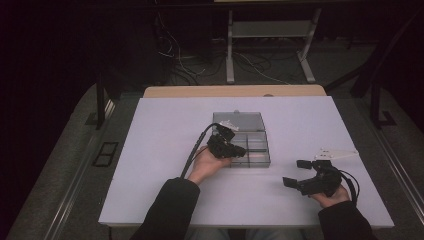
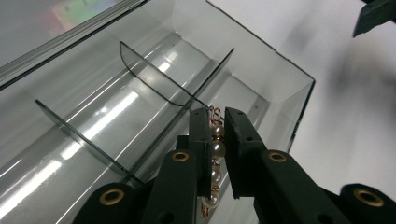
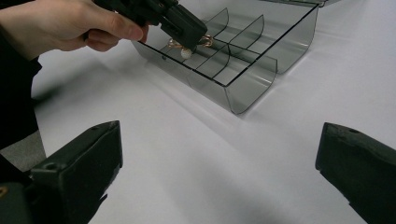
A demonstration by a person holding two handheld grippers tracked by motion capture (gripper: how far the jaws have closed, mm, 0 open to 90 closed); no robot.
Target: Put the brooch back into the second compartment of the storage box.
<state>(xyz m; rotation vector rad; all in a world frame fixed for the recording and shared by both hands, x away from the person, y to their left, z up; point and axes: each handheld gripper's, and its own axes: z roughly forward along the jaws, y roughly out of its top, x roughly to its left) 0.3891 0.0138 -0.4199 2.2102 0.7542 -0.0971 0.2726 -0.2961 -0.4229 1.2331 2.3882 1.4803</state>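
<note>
The left gripper [image 2: 216, 122] has its jaws pinching a pearl-and-gold-wire piece of jewellery [image 2: 215, 148], held over the near-corner compartment of the smoky clear divided box [image 1: 259, 156] at the middle of the high view. To do this well, I'd lower it clear of the dividers before letting go. The right gripper [image 1: 296, 173], jaws spread wide, rests on the table [image 1: 165, 150] lower right. I can read no label or writing anywhere.

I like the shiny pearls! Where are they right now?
The pearl string is pinched in the left gripper, held over a corner compartment of the clear divided box in the middle of the white table.
</note>
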